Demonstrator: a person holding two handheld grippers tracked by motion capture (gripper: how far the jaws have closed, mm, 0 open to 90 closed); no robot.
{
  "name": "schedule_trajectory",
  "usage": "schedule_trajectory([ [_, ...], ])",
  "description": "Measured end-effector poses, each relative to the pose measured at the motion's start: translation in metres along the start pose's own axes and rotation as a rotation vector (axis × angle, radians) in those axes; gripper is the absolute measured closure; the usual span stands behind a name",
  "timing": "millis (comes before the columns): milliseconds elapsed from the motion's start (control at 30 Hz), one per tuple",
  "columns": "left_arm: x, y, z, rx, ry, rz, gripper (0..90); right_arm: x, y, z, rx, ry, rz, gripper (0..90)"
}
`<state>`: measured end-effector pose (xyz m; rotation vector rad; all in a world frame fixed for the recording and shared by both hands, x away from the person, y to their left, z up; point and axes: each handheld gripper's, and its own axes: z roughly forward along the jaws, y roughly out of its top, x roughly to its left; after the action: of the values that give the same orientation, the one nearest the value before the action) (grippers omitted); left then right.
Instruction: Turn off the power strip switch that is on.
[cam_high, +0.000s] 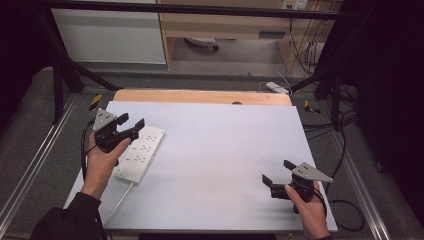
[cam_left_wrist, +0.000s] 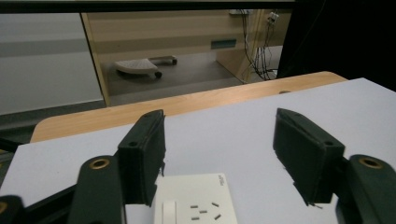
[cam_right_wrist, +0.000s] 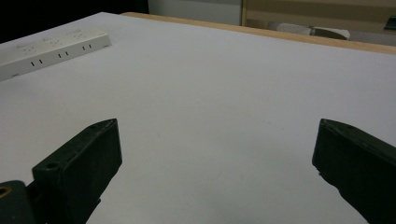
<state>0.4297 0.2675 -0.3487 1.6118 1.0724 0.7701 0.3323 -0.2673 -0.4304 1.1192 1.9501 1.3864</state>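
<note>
A white power strip (cam_high: 141, 152) lies on the white table top (cam_high: 220, 150) at the left, its cord running toward the front edge. My left gripper (cam_high: 131, 121) hovers over the strip's far end, open, with nothing between its jaws. In the left gripper view the strip's end (cam_left_wrist: 196, 205) sits low between the two black fingers (cam_left_wrist: 144, 149). My right gripper (cam_high: 276, 171) stands open near the front right corner, over bare table. In the right gripper view the power strip (cam_right_wrist: 51, 49) lies far off at the upper left.
A wooden strip (cam_high: 200, 96) runs along the table's far edge. Beyond it are a wooden cabinet (cam_high: 225, 25) and hanging cables (cam_high: 305, 50). A black frame surrounds the table, and cables (cam_high: 345, 200) lie on the floor at the right.
</note>
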Motion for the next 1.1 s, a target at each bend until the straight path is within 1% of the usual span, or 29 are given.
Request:
schedule_trajectory([
  [100,0.001,0.000,0.006,0.010,0.013,0.003,41.1,0.002,0.000,-0.001,0.002,0.004,-0.006,1.9],
  [233,0.000,0.001,0.013,0.022,0.026,0.022,49.9,0.003,0.000,-0.001,0.000,0.008,-0.008,1.9],
  [333,0.000,0.002,0.016,0.025,0.027,0.015,54.8,0.002,0.000,-0.001,0.000,0.007,-0.006,1.9],
  [433,-0.001,0.004,0.019,0.028,0.031,0.021,60.2,0.002,0.000,-0.001,-0.001,0.007,-0.001,1.9],
  [567,0.000,0.005,0.023,0.045,0.017,0.017,68.1,0.002,0.000,-0.001,0.000,0.006,-0.001,1.9],
  [600,0.000,0.004,0.025,0.046,0.014,0.014,72.0,0.002,0.000,-0.001,0.000,0.007,0.000,1.9],
  [633,0.001,0.004,0.026,0.051,0.008,0.014,74.1,0.002,0.000,-0.001,0.000,0.005,-0.001,1.9],
  [667,0.002,0.003,0.027,0.056,0.005,0.012,74.1,0.002,0.000,-0.001,0.000,0.005,-0.001,1.9],
  [733,0.004,0.001,0.030,0.062,0.008,0.010,79.5,0.002,0.000,-0.001,0.000,0.007,0.002,1.9],
  [767,0.005,0.001,0.031,0.065,0.008,0.010,79.5,0.002,0.000,-0.001,0.000,0.007,0.002,1.9],
  [833,0.008,-0.001,0.033,0.073,0.008,0.007,84.0,0.002,0.000,-0.001,-0.001,0.008,0.002,1.9],
  [867,0.009,-0.002,0.034,0.078,0.006,0.005,84.0,0.002,0.000,-0.001,-0.001,0.008,0.002,1.9],
  [967,0.012,-0.004,0.035,0.091,0.006,0.006,87.8,0.002,0.000,-0.001,0.000,0.007,0.000,1.9],
  [1100,0.016,-0.006,0.038,0.103,0.010,0.003,89.9,0.001,0.000,-0.001,0.001,0.008,0.001,1.9],
])
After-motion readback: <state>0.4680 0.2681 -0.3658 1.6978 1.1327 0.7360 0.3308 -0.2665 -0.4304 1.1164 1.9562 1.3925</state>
